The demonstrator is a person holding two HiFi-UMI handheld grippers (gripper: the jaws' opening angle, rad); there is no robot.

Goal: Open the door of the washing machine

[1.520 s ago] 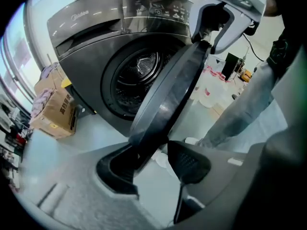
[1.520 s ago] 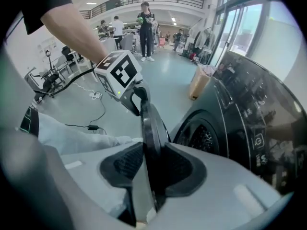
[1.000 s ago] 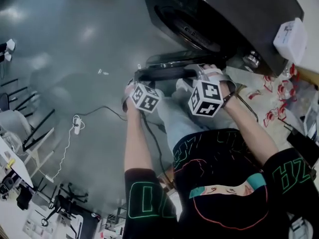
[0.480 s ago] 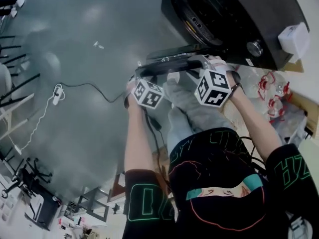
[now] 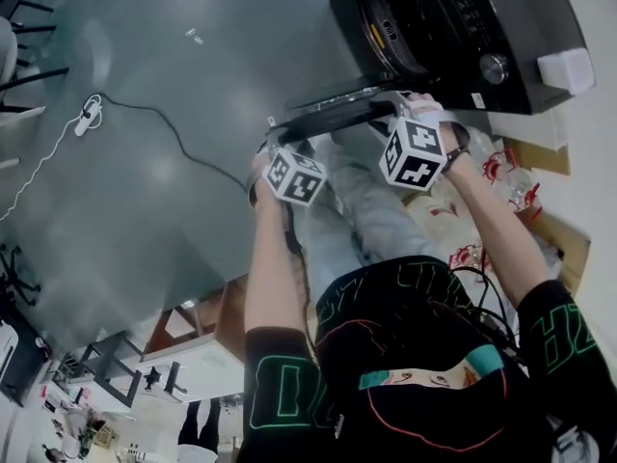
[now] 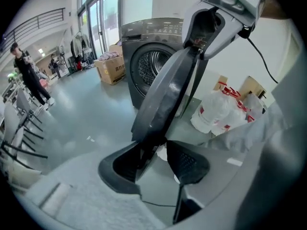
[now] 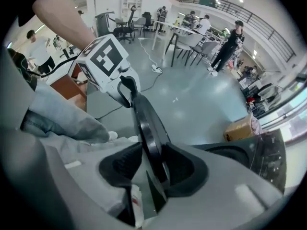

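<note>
The door (image 5: 337, 119) of the washing machine (image 5: 453, 27) stands swung away from the front, so the drum (image 6: 153, 68) shows uncovered behind it; in the head view it reads as a dark bar seen edge-on, its long axis running from one hand across to the other, just in front of the machine and above the grey floor (image 5: 145, 162).

The left tongs (image 6: 158, 162) sit at the end farther from the machine; they have just been closing a little, with the door's rim between them; the rim lies against one pad while a sliver of gap shows at the other, so I judge them not yet clamped.

The right tongs (image 7: 153, 169) take the end nearer the machine; they have just been opening slightly, yet both pads look to lie on the rim's two faces.

The door is a round, thick disc of smooth dark plastic, glossy along its rim, rigid and narrow enough to pinch; the pads are matt black with a fine dotted grip; the machine's shell is dark brushed grey.

The task looks about done; what remains probably turns on letting go cleanly.
</note>
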